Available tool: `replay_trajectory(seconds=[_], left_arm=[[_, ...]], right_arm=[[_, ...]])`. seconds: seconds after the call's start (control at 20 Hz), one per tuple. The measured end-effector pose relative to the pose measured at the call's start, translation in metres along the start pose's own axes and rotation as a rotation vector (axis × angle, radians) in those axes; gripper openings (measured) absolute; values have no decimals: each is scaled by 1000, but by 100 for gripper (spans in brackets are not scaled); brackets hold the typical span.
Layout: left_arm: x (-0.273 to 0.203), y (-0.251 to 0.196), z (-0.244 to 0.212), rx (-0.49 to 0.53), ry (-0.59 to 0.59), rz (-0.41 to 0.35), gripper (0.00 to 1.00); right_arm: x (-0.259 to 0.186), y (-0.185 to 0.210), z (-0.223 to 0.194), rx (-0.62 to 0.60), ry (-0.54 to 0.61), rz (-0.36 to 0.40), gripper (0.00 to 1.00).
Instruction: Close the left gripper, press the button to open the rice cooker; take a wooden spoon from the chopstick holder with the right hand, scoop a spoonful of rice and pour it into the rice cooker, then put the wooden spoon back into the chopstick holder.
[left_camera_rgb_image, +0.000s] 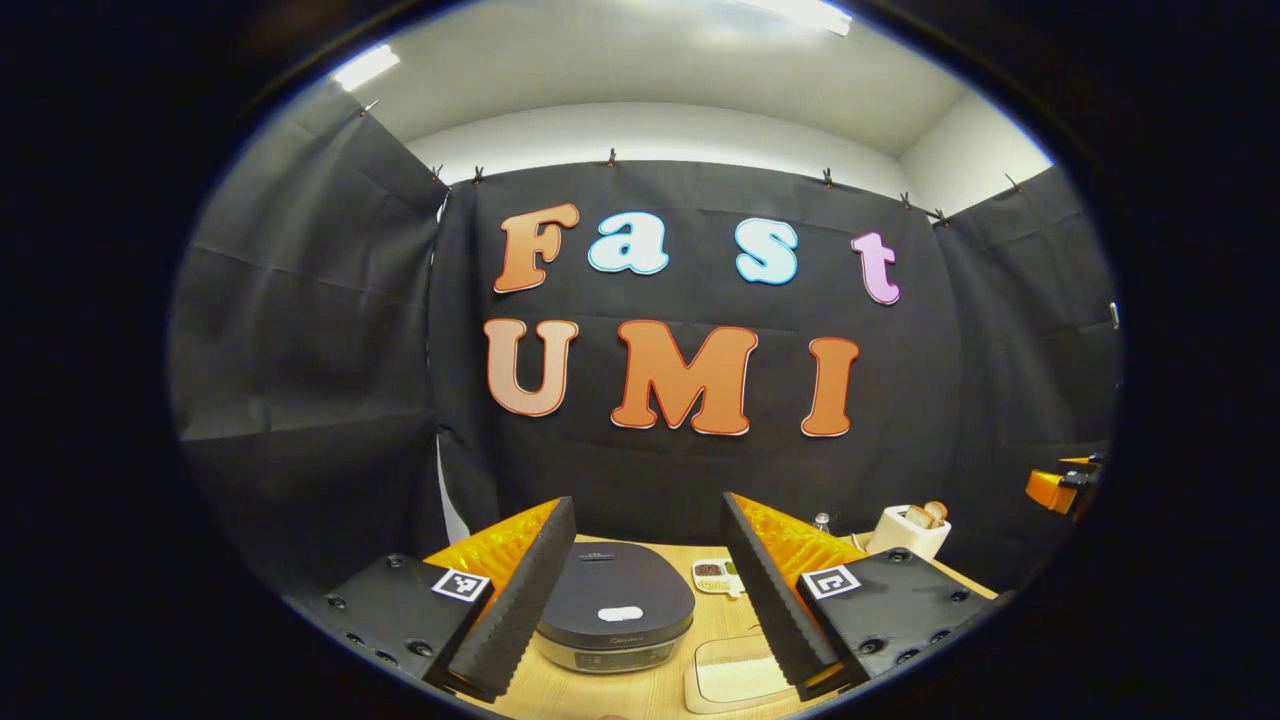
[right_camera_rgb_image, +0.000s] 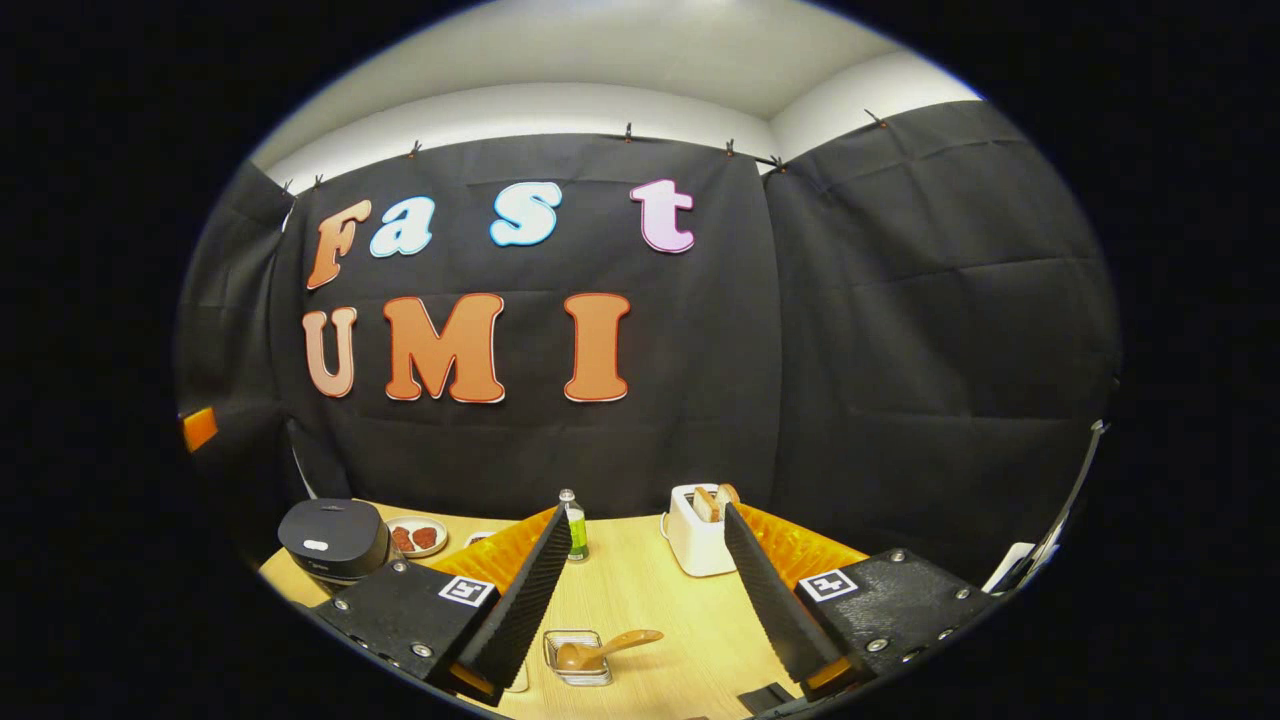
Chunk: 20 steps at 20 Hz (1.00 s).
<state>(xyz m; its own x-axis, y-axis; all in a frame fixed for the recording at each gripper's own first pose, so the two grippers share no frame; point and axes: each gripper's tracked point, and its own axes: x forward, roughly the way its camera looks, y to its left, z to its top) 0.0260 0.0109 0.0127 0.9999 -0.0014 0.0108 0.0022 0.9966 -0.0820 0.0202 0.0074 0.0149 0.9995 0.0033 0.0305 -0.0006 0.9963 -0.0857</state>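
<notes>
In the left gripper view the rice cooker (left_camera_rgb_image: 615, 610) stands close on the wooden table, its dark lid down and a pale button on its front edge. My left gripper (left_camera_rgb_image: 647, 515) is open, held above the table, with the cooker seen between its fingers and no contact. In the right gripper view the wooden spoon (right_camera_rgb_image: 605, 650) lies with its bowl in a small rectangular holder (right_camera_rgb_image: 560, 668), handle pointing right. My right gripper (right_camera_rgb_image: 648, 518) is open above and short of the spoon, holding nothing. Far left in that view stands the rice cooker (right_camera_rgb_image: 335, 540).
A shallow pale tray with white contents (left_camera_rgb_image: 735, 675) lies right of the cooker, a small dish of grains (left_camera_rgb_image: 715, 575) behind it. A white toaster with bread (right_camera_rgb_image: 700, 540), a green bottle (right_camera_rgb_image: 575, 530) and a plate of red pieces (right_camera_rgb_image: 417, 537) stand toward the back of the table (right_camera_rgb_image: 640, 590).
</notes>
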Motion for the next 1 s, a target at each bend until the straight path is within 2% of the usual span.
replay_trajectory(seconds=[0.15,0.2,0.25,0.3,0.35,0.4,0.6,0.65,0.8,0.85,0.9,0.95,1.0], left_arm=[[4,3,-1,19,5,10,94],[4,3,-1,26,10,13,100],[4,3,-1,30,8,11,97],[4,1,1,34,7,7,100],[5,1,0,38,11,7,100],[5,1,0,41,17,10,99],[4,1,11,46,0,12,99],[5,1,10,42,2,9,100],[5,3,7,42,16,25,73],[6,5,6,45,14,34,64],[4,4,8,41,10,33,55],[4,2,8,35,8,27,46],[4,2,8,32,8,30,37]], right_arm=[[3,6,-3,-17,11,11,95],[2,7,-4,-14,17,18,100],[3,8,-4,-9,19,21,100],[4,7,-5,-1,21,20,100],[5,7,-5,10,25,16,95],[5,8,-6,19,31,21,100],[6,5,4,5,19,21,100],[7,4,5,-2,14,20,95],[6,2,3,-8,22,19,95],[6,2,2,-7,24,22,100],[6,3,3,-7,21,28,95],[5,2,3,-10,17,30,100],[5,0,2,-15,18,27,100]])
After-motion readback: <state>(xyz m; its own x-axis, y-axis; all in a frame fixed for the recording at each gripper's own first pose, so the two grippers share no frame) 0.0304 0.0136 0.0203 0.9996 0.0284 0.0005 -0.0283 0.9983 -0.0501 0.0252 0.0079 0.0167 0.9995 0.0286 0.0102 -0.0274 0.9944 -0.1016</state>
